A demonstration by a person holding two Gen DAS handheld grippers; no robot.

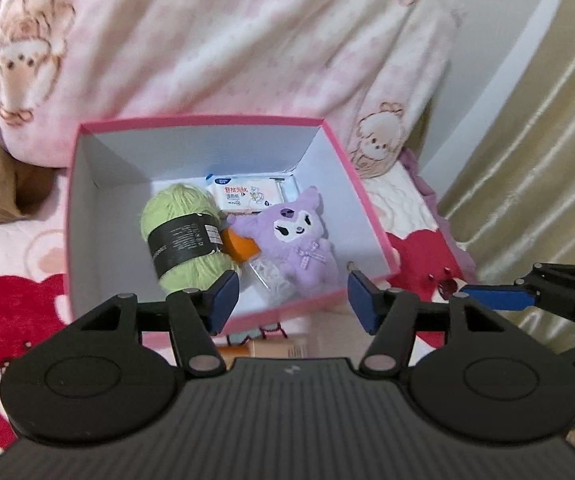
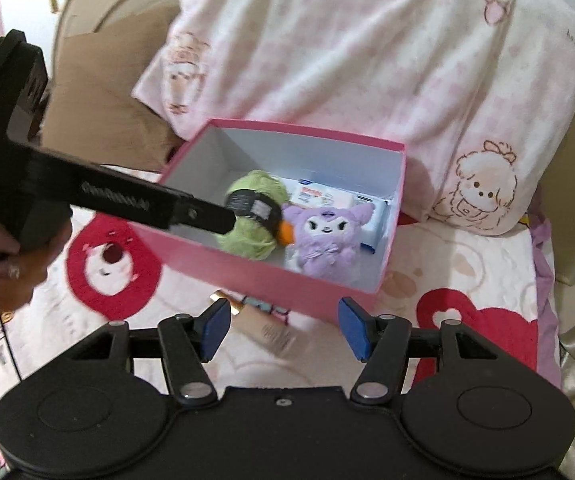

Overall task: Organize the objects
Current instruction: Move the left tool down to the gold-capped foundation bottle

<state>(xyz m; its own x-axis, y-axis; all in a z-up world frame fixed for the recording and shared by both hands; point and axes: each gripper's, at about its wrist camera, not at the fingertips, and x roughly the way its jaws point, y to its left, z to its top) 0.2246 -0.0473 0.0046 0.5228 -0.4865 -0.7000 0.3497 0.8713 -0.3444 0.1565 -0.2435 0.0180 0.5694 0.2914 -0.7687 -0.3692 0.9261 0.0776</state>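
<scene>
Both the left gripper (image 1: pixel 293 300) and right gripper (image 2: pixel 284 328) hang wide open, empty; packing the box (image 2: pixel 271 276) continues, next grabbing the tube (image 2: pixel 269 330).

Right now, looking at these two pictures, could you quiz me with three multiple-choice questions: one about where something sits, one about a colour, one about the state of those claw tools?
1. Where is the purple plush toy?
A. Inside the pink box
B. On the pillow
C. Held by a claw

2. What colour is the ball of yarn?
A. Red
B. Light green
C. Blue

3. How do the fingers of the left gripper and right gripper stand?
A. Both clamped on the box
B. One holds the yarn
C. Both open, holding nothing

Answers:
1 A, the toy lies on the box floor beside the yarn.
2 B, pale green under a black label.
3 C, in each view the blue pads stand apart with nothing between them.
</scene>
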